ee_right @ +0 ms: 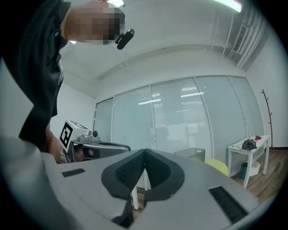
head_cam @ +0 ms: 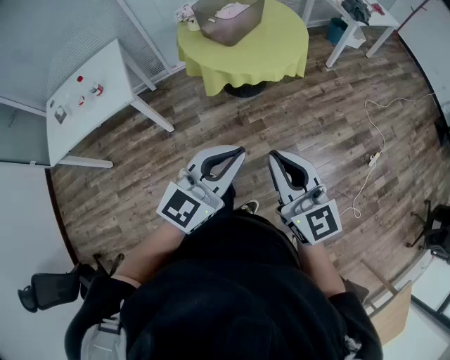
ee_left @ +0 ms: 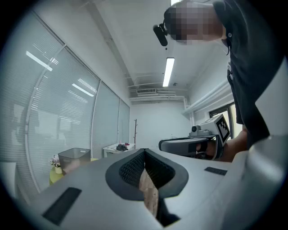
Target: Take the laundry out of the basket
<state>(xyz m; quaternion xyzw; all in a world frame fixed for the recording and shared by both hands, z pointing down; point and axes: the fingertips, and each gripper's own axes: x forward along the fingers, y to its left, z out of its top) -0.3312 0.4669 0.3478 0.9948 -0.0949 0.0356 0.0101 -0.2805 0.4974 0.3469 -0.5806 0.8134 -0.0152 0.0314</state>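
As my left tongs (head_cam: 238, 152) and right tongs (head_cam: 274, 156) sit near my body, well apart from the basket (head_cam: 226, 32) | both tongs: tips together, nothing between | basket: on yellow-covered surface (head_cam: 278, 46) | inside: pale laundry (head_cam: 232, 10)

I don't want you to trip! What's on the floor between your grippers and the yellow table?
Just bare wood floor from the left gripper and right gripper to the table, in the head view.
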